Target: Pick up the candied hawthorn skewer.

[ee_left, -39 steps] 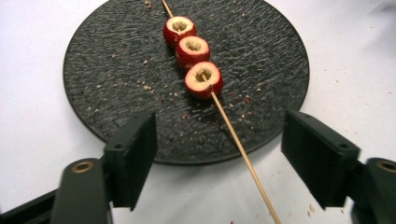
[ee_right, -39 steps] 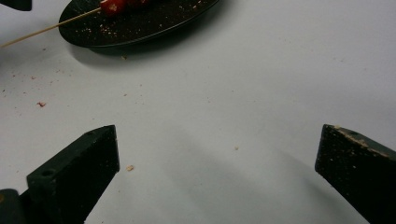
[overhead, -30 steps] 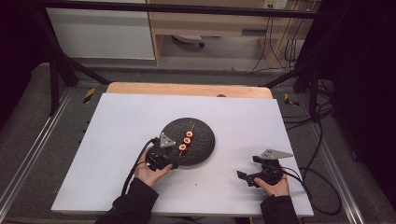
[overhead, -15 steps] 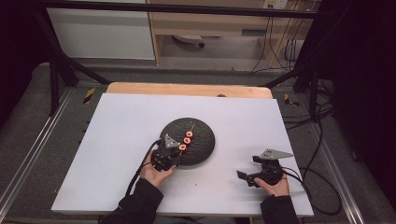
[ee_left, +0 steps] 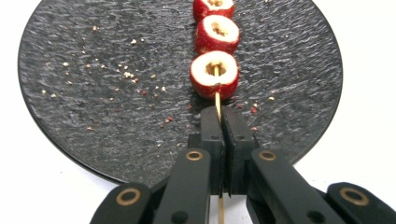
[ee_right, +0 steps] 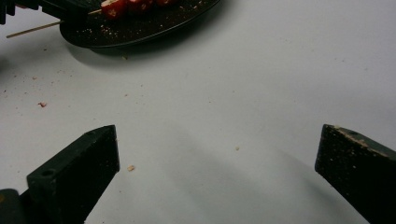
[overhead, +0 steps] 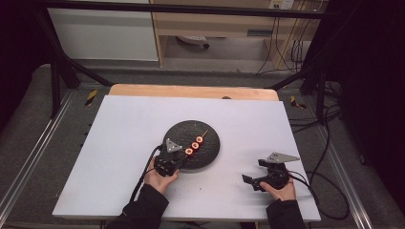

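Skewer point(ee_left: 217, 100) lies across the round black plate point(ee_left: 93, 93), which sits on the white table point(overhead: 119, 143) near its middle. Three red fruit slices point(ee_left: 215, 74) with pale hollow centres are threaded on the stick in a row; the nearest slice sits just ahead of the jaw tips in the left gripper view. The bare end of the stick runs back from that slice, passes between the two black jaws and comes out below them, over the plate's near rim and the table.

Left gripper point(ee_left: 219, 114): jaws have just been closing and now stand pressed together on the stick, pinching it just behind the nearest slice. In the high view this gripper point(overhead: 179, 156) reaches over the plate's near-left edge, held in the person's left hand point(overhead: 160, 176).

Right gripper point(ee_right: 219, 154): jaws spread wide, nothing between them, bare table beneath. In the high view it point(overhead: 253, 174) rests well apart from the plate, to the right and near the table's front edge, held in the right hand point(overhead: 279, 188).

Crumbs and red specks are scattered on the plate's surface and, more sparsely, on the table beside it.
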Tool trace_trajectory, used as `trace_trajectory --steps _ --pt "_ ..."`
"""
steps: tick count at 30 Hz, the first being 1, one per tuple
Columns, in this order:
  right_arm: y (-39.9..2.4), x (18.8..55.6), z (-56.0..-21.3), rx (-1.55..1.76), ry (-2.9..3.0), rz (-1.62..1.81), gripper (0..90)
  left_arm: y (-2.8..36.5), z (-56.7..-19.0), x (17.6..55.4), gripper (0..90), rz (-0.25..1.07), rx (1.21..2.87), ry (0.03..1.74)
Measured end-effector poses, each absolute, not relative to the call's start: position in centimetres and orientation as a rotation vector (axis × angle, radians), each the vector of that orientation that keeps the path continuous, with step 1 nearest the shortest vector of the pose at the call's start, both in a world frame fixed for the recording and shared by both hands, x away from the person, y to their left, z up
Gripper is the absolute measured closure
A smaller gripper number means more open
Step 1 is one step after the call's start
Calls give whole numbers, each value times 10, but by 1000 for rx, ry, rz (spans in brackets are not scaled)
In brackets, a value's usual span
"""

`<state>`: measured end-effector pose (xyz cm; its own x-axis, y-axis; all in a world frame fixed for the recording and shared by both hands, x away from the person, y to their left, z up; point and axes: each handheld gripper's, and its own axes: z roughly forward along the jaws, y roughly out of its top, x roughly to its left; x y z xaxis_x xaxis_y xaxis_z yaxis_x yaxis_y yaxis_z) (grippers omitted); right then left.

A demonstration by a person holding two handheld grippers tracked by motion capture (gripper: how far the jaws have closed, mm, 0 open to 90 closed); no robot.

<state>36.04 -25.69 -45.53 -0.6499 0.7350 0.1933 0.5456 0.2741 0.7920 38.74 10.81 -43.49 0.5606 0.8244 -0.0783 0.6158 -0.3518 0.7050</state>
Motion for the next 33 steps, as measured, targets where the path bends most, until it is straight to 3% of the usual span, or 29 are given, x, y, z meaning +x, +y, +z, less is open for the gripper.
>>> trace_trajectory --steps 33 --pt "-256 360 -456 1205 2328 1326 6 150 -420 362 885 396 1953 1029"
